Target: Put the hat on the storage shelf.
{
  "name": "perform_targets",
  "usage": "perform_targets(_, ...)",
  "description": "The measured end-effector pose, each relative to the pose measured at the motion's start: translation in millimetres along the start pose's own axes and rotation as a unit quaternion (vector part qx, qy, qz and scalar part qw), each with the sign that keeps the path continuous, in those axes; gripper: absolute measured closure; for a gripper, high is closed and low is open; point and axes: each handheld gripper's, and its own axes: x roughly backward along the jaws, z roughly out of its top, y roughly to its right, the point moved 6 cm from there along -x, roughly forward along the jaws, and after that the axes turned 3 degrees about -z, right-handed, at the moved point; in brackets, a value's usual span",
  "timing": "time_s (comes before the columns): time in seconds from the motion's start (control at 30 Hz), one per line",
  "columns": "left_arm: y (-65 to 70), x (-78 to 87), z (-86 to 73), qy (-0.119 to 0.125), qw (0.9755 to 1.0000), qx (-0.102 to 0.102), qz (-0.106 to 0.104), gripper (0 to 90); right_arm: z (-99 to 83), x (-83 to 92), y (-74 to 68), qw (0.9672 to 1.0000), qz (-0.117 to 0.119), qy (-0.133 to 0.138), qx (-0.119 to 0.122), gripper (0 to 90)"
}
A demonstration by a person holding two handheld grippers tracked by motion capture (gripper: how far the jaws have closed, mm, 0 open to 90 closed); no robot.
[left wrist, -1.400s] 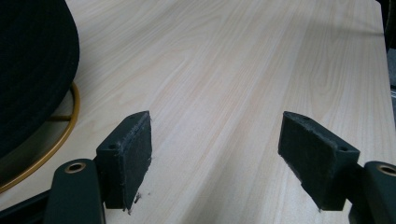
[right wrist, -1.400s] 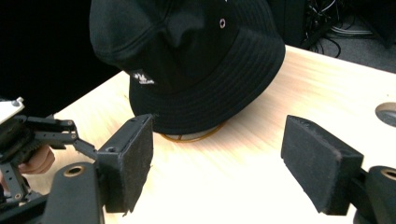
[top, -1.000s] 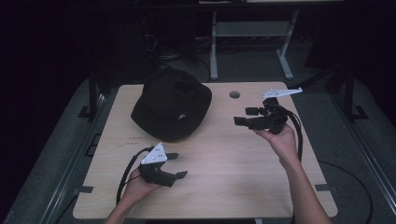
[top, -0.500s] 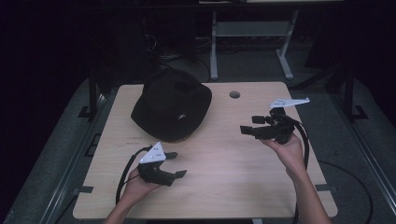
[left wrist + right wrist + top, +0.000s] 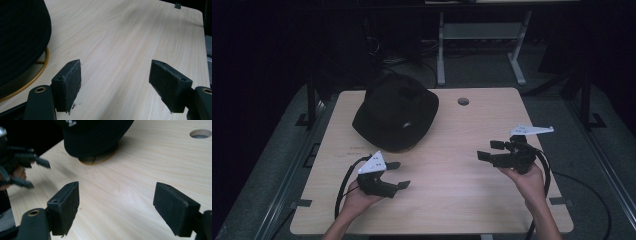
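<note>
Since the earlier frame, the right gripper (image 5: 490, 150) has drawn back from the far side of the bench (image 5: 452, 200) toward the person and sunk lower, while the left gripper (image 5: 398, 174) has kept its place.

From left to right in the high view: the left gripper rests low at the near left of the light wooden bench, held in the person's left hand (image 5: 357, 197), its fingers (image 5: 67, 86) standing wide apart with only bare wood between them. Just beyond it, toward the far left of the bench, sits a black cap (image 5: 396, 112), crown up; a thin golden rim (image 5: 37, 72) peeks out beneath its edge in the left gripper view. A round hole (image 5: 463, 101) in the bench lies further right, near the far edge. At the right, the right gripper hovers above the bench in the right hand (image 5: 528, 180), pointing left toward the cap, its fingers (image 5: 65, 207) also wide apart and empty.

Judging from this, the cap is untouched and well apart from both grippers, so the work on it looks barely begun: reaching, gripping and handling the cap all remain.
</note>
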Motion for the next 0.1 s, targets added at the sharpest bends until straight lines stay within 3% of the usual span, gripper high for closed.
perform_targets(0.1,-2.3,-1.5,-0.4,0.004,0.9999,0.010,-0.001,25.3,-15.1,7.0,-2.1,0.9999,-0.009,-0.007,0.011,20.3)
